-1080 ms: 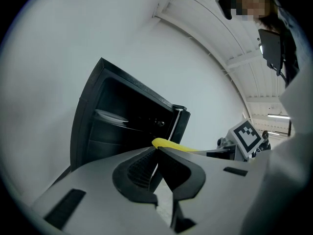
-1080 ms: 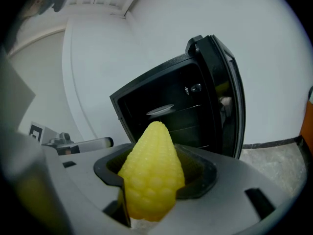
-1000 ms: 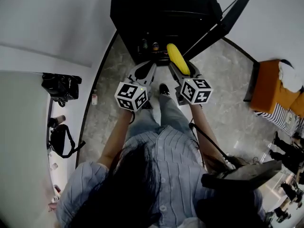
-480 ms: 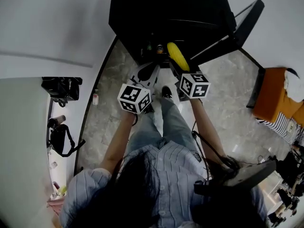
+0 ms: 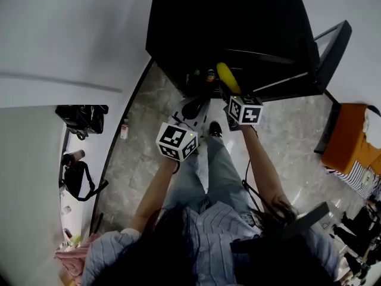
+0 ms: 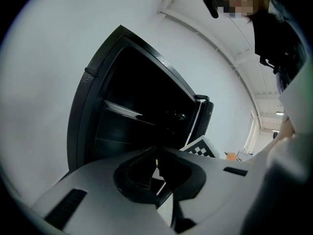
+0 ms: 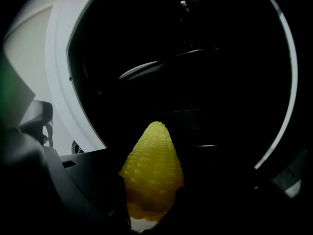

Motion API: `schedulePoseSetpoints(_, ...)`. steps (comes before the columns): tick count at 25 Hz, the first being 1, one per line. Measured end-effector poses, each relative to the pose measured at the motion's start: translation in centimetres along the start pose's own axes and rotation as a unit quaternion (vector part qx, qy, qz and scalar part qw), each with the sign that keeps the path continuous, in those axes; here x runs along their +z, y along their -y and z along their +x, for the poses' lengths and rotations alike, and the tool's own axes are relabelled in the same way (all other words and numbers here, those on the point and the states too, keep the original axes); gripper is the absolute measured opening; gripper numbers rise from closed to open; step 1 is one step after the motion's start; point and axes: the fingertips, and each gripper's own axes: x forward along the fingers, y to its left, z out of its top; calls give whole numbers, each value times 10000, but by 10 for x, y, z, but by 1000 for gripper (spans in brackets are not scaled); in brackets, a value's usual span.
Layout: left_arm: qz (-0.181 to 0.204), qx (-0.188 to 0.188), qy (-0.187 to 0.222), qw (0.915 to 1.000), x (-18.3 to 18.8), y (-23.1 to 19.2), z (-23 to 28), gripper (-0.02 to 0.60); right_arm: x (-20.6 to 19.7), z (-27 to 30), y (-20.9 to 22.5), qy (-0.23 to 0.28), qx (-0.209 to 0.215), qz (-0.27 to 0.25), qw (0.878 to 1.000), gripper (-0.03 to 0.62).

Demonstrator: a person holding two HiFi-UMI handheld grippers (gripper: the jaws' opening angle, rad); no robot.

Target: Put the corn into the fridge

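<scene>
Holding the corn (image 7: 152, 175) in the right gripper (image 7: 151, 197), jaws spread wide and clamped round the cob's thick end. Pointing the cob tip-first into the dark open front of the black fridge (image 5: 226, 28), down near the lower shelves; cannot tell whether past the threshold yet. Carrying the left gripper (image 6: 156, 153) closed and empty, lower and left of the right one, just short of the fridge. Standing on the grey marble floor (image 5: 137, 142) with the fridge door (image 5: 333, 52) swung open to the right. Also seen: an orange seat (image 5: 351, 142) far right.
</scene>
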Motion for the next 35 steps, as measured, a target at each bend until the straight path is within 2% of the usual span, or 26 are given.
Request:
schedulePoseSetpoints(5, -128, 99, 45, 9999, -8, -16, 4, 9, -11, 28, 8, -175, -62, -319, 9993, 258)
schedulePoseSetpoints(12, -285, 266, 87, 9992, -14, -35, 4, 11, -5, 52, 17, -218, -145, -549, 9981, 258)
schedulePoseSetpoints(22, -387, 311, 2, 9988, -25, -37, 7, 9, -1, 77, 24, -602, -135, -1525, 9864, 258)
schedulePoseSetpoints(30, -454, 356, 9, 9983, -26, -44, 8, 9, 11, 96, 25, -434, 12, -1497, 9878, 258)
schedulePoseSetpoints(35, -470, 370, 22, 9982, -26, -45, 6, 9, 20, 110, 24, -473, 113, -1720, 9839, 258)
